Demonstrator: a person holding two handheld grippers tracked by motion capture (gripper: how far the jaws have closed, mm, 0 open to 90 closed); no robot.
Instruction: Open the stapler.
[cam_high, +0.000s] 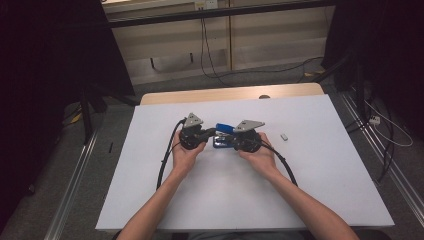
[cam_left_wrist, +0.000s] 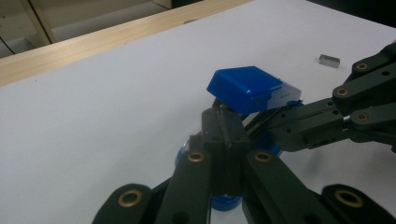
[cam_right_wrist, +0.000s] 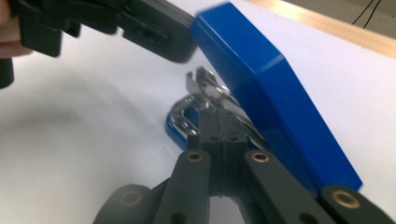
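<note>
**Grippers meet at a blue stapler, mid-table**

Left gripper (cam_high: 209, 133): jaws pressed together, tips tucked under the raised blue top of the stapler (cam_high: 223, 128); whether any metal sits pinched between them cannot be told. Right gripper (cam_high: 231, 141): jaws likewise pressed together, pushed in from the right into the opened stapler beside its shiny metal channel (cam_right_wrist: 201, 88); a grip on that channel cannot be confirmed.

Stapler resting near the middle of the white table (cam_high: 320, 190), blue lid (cam_left_wrist: 245, 87) tilted upward, blue base (cam_right_wrist: 173, 128) flat on the surface. Seen in the left gripper view under the lid, with the right gripper's black linkage (cam_left_wrist: 322, 122) reaching in from the right.

Held by a hand each, forearms entering from the near edge, a black cable (cam_high: 165, 162) trailing from the left gripper toward the near side. Farther right on the white surface, well apart: a small grey block (cam_high: 284, 136). Along the far edge: a strip of bare wood (cam_high: 230, 94).
</note>
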